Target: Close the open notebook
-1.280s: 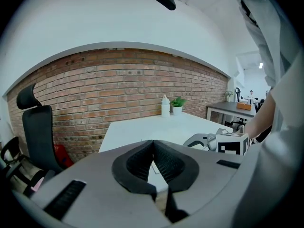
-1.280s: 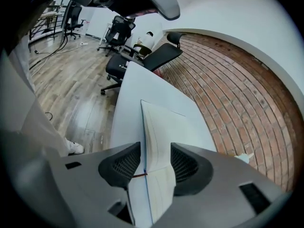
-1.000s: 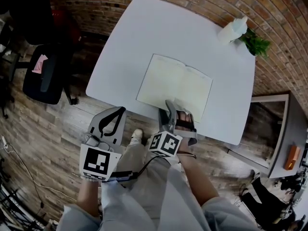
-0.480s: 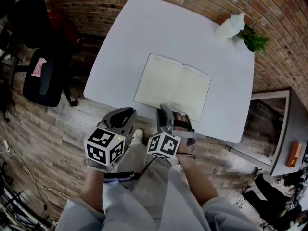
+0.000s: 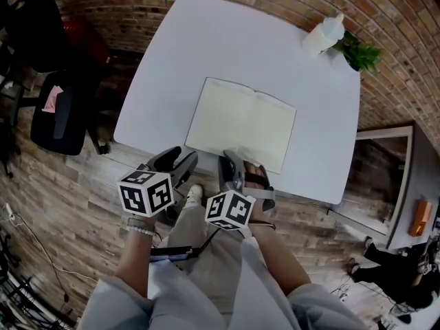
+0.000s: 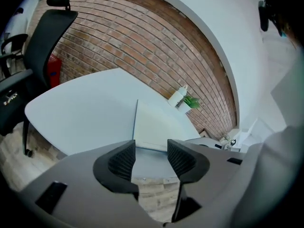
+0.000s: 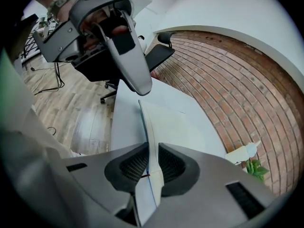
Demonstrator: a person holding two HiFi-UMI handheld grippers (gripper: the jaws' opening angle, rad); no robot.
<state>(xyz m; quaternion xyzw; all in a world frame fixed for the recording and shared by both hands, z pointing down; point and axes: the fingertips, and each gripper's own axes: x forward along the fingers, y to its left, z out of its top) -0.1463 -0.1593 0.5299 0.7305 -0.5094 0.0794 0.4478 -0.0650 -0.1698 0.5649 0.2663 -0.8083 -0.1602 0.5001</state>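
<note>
An open notebook with cream pages lies flat on the white table. My right gripper is at its near edge. In the right gripper view the jaws have just been closing, and the right gripper is now shut on the thin, blue-edged near edge of the notebook. My left gripper hovers off the table's near edge, left of the notebook. Its jaws have just been opening, and the left gripper holds nothing. The notebook lies beyond it.
A white bottle and a green plant stand at the table's far right corner. A black office chair is on the wooden floor to the left. A side cabinet with an orange object stands at the right.
My left gripper has rolled, sunk toward the table's near edge and opened its jaws. My right gripper stayed in place and narrowed its jaws onto the notebook's near edge.
</note>
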